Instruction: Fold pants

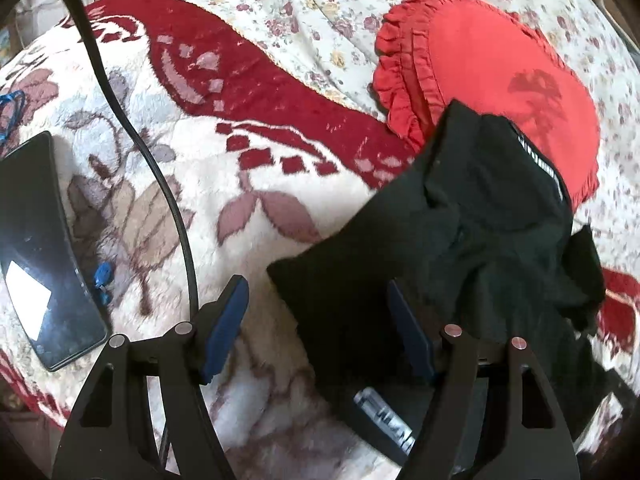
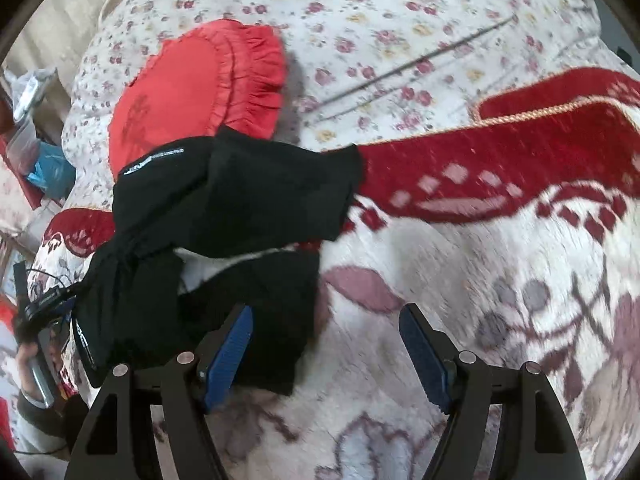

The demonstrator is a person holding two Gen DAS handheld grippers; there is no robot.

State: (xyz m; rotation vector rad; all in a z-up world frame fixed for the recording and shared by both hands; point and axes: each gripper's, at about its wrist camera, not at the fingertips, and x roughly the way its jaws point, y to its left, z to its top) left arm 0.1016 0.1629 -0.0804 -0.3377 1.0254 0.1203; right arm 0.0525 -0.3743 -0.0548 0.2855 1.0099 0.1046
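Both grippers, left and right, spread; black pants lettering illegible.

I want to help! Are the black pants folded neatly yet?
Not yet. The black pants lie bunched and rumpled on the blanket, legs doubled unevenly.

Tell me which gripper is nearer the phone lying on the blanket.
Left. The left gripper is open just right of the phone, which lies beside its left finger on the blanket. The right gripper is open by the black pants; no phone shows in its view.
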